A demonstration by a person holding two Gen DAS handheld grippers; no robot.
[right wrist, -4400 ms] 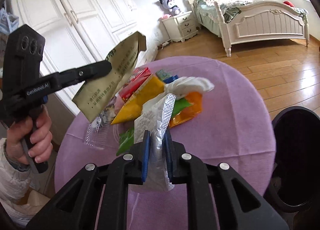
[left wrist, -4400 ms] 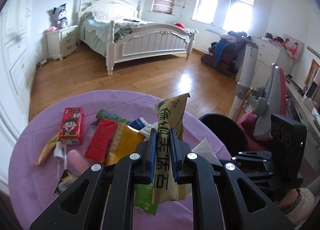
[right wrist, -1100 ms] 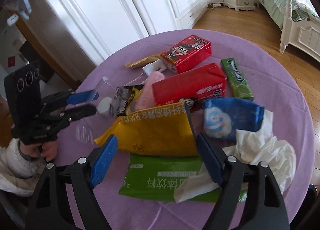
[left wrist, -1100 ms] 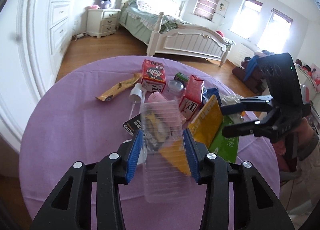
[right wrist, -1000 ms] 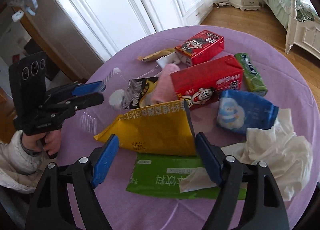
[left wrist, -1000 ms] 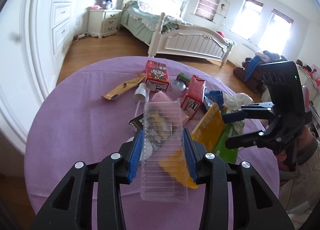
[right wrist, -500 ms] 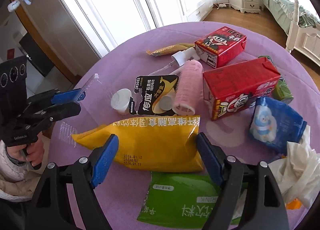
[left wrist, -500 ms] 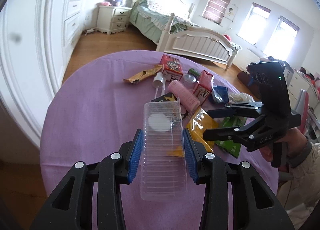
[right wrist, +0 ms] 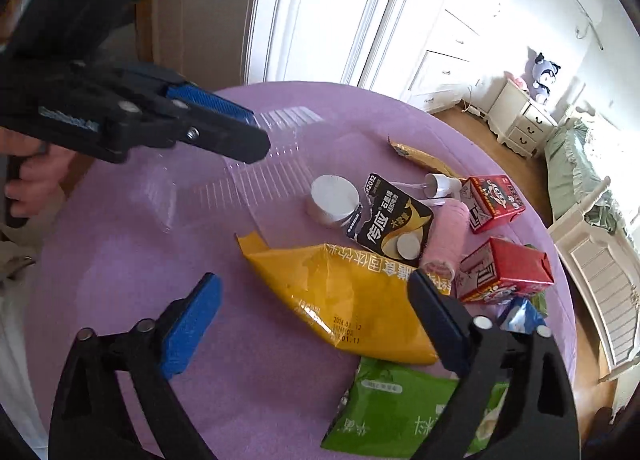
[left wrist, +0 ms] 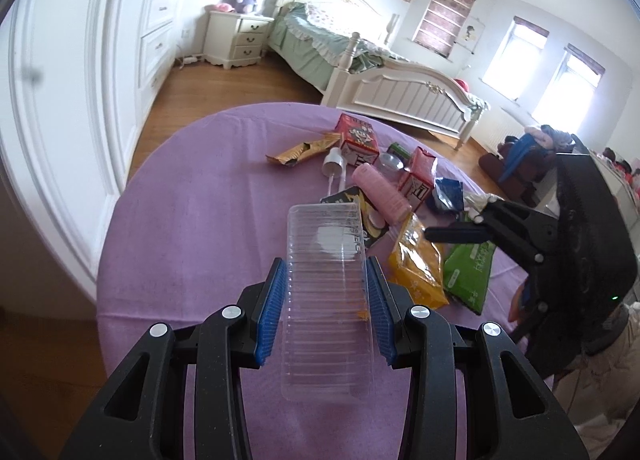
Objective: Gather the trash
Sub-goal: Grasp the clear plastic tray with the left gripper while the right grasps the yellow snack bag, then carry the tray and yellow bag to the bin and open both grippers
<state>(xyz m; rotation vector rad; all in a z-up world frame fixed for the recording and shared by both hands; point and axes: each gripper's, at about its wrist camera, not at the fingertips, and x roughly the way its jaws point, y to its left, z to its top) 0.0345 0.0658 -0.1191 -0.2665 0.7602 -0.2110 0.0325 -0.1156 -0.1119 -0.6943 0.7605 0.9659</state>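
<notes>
The left tool (left wrist: 326, 300) grips a clear plastic tray (left wrist: 325, 260) above the bench (left wrist: 200, 220). The right tool (right wrist: 316, 320) gapes wide around the yellow bag (right wrist: 340, 292).

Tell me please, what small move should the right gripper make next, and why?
Probably lower and close the right gripper on the yellow snack bag. Its jaws are wide open on either side of the bag, while the left gripper already clamps the clear plastic tray.
</notes>
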